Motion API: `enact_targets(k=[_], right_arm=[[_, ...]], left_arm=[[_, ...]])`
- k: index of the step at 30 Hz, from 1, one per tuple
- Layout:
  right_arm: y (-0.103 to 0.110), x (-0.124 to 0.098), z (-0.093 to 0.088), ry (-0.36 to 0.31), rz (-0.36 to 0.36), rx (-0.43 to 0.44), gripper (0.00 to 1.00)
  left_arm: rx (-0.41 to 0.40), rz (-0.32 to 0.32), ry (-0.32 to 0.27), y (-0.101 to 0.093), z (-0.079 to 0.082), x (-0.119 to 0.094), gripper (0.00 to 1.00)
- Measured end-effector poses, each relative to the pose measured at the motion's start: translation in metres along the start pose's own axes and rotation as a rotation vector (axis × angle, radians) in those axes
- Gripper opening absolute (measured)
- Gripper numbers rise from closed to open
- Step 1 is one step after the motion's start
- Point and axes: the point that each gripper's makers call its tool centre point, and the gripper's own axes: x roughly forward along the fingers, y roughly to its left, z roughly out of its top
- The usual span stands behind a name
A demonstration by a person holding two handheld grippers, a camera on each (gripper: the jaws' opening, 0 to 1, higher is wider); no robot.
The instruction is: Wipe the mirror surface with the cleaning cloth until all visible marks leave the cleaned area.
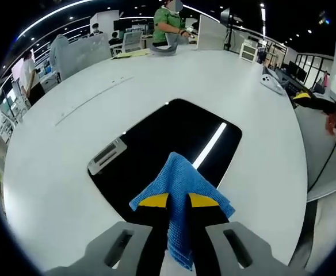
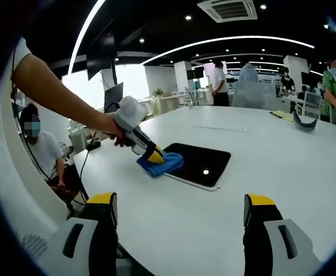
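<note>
A dark rectangular mirror [image 1: 168, 138] lies flat on the white table [image 1: 225, 86], reflecting a ceiling light strip. My left gripper [image 1: 178, 201] is shut on a blue cleaning cloth [image 1: 179, 184], which rests on the mirror's near edge. In the right gripper view the mirror [image 2: 205, 162] lies mid-table, with the left gripper [image 2: 154, 154] pressing the blue cloth [image 2: 159, 165] onto its left end, held by a person's hand [image 2: 107, 125]. My right gripper [image 2: 179, 215] stands open above the table's near edge, well short of the mirror, with nothing between its yellow-tipped fingers [image 2: 103, 201].
A grey tab or label [image 1: 107, 155] sits at the mirror's left corner. People stand and sit around the office beyond the table [image 2: 283, 172]. A seated person [image 2: 41, 152] is at the left, and cables [image 2: 87, 155] hang off the table's edge there.
</note>
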Motion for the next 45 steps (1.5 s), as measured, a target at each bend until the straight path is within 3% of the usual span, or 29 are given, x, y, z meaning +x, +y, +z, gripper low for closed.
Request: enact_targets(k=[19,45], right_arm=[[-0.004,-0.001,0.007,-0.014,-0.003,-0.003,0.91],[-0.006,-0.005,0.001,-0.025,-0.014,0.023,0.91]], left_arm=[[0.004,-0.004,0.009,-0.006,0.005,0.005,0.10],[-0.001,0.010,0.026,-0.020,0.016,0.015,0.10]])
